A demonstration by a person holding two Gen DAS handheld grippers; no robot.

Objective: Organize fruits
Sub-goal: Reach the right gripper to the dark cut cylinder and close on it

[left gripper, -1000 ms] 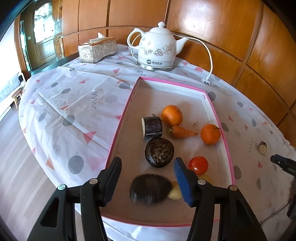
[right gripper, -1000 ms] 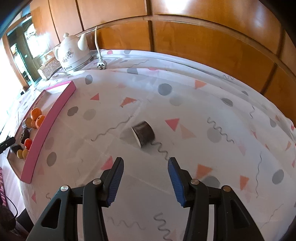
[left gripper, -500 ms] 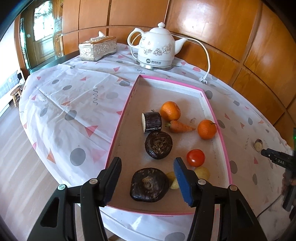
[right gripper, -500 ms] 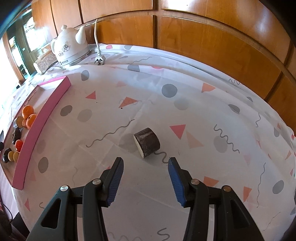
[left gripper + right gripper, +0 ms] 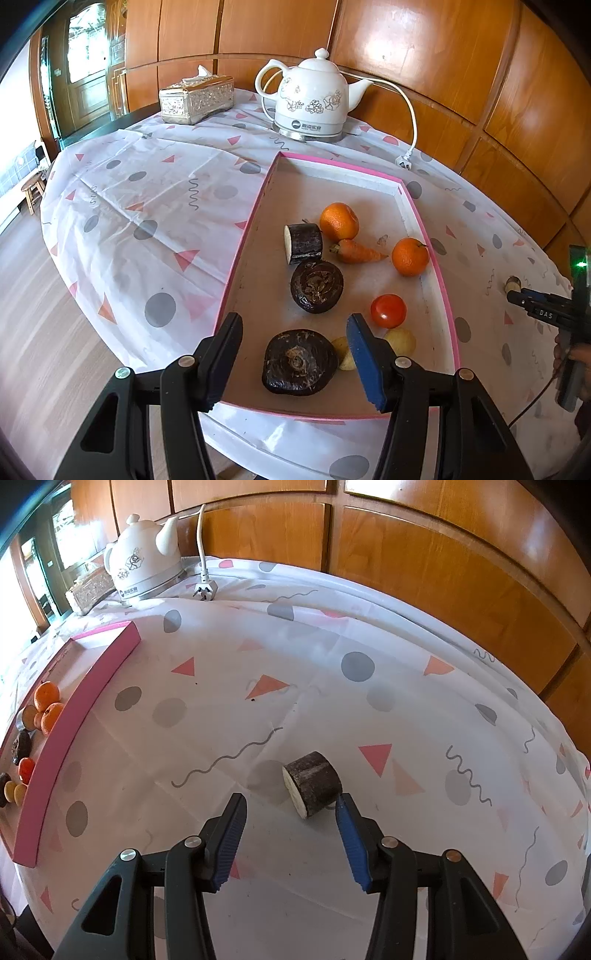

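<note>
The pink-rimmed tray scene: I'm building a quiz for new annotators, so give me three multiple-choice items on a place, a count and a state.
1. Where does the dark cut cylinder piece outside the pink-rimmed tray lie?
A on the tablecloth
B on the kettle
C on the floor
2. How many oranges are in the tray?
A one
B two
C four
3. The right gripper is:
A open, empty
B shut on a tomato
C holding a carrot

A: it rests on patterned cloth.
B: two orange globes show.
A: its pads touch nothing.
</note>
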